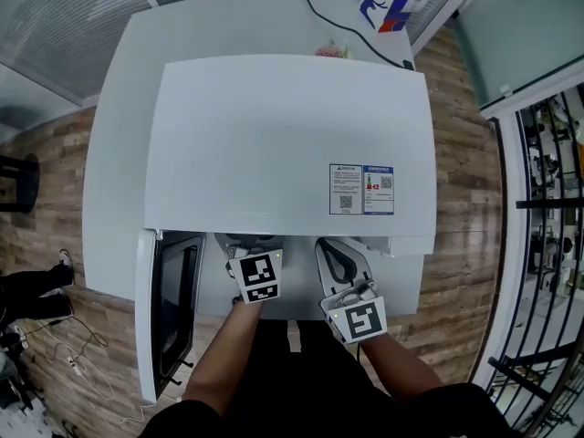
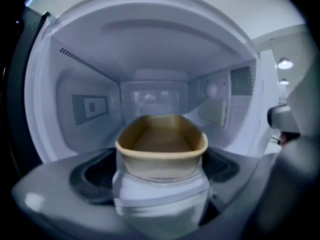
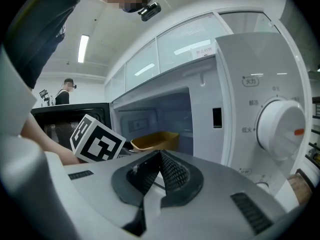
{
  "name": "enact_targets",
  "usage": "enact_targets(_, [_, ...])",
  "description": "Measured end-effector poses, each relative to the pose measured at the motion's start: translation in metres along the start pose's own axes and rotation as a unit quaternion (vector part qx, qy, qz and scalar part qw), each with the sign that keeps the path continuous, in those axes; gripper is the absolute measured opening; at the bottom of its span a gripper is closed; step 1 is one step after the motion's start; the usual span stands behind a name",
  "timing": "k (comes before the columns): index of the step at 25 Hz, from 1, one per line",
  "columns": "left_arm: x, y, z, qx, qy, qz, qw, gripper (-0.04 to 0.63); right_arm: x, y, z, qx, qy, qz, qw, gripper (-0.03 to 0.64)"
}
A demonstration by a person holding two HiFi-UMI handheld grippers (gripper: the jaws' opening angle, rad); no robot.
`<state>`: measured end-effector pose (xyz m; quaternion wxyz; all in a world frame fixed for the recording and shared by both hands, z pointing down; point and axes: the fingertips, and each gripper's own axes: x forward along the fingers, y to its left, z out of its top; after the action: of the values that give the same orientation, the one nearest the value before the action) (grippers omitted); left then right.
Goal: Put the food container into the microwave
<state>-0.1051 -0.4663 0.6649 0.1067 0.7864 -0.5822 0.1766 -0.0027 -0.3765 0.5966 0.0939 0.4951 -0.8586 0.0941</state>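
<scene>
microwave point(image 2: 90, 106) walls stand clear of food container point(image 2: 161, 146), seemingly in left gripper point(image 2: 160, 186).

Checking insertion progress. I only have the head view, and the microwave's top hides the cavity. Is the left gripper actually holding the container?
Observer: Yes. The left gripper view shows the left gripper shut on the tan food container, with its open top facing up.
Operator: Where is it relative to the cavity?
Observer: At the mouth. The right gripper view shows it in the doorway of the microwave, with the cavity behind it.
Operator: Right gripper?
Observer: The right gripper has its jaws together with nothing between them. It is outside the microwave, near the dial.
</scene>
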Motion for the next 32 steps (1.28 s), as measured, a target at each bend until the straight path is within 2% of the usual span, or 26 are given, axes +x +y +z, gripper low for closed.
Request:
enact_targets(8, [-0.034, -0.004, 0.008, 0.001, -0.019, -0.013, 0.9997, 0.525, -0.009, 0.009, 0.014, -0.02, -0.01, 0.001, 1.0, 0.006])
enact_targets(15, [-0.082, -0.012, 0.029, 0.014, -0.04, -0.026, 0.9988, 0.512, -0.023, 0.022, 0.056, -0.046, -0.038, -0.001, 0.998, 0.006])
enact_targets(17, [-0.095, -0.013, 0.037, 0.015, -0.045, -0.026, 0.9985, 0.448, -0.028, 0.025, 0.064, -0.051, -0.044, 0.004, 0.998, 0.006])
enact_targets(21, [-0.121, -0.011, 0.05, 0.013, -0.06, -0.009, 0.9981, 0.24, -0.039, 0.034, 0.069, -0.05, -0.058, 0.017, 0.997, 0.006])
enact_targets(25, [-0.138, -0.007, 0.059, 0.016, -0.068, 0.01, 0.9975, 0.105, -0.042, 0.04, 0.087, -0.053, -0.077, 0.019, 0.995, 0.006])
enact_targets(27, [-0.145, -0.01, 0.064, 0.021, -0.074, 0.006, 0.997, 0.025, -0.045, 0.042, 0.097, -0.055, -0.091, 0.023, 0.994, 0.006])
enact_targets(28, [-0.146, -0.013, 0.067, 0.023, -0.077, -0.002, 0.9968, 0.006, -0.047, 0.042, 0.103, -0.056, -0.096, 0.022, 0.994, 0.006])
enact_targets(32, [-0.149, -0.019, 0.084, 0.019, -0.093, -0.03, 0.995, 0.005, -0.049, 0.041, 0.125, -0.065, -0.118, 0.016, 0.991, 0.006])
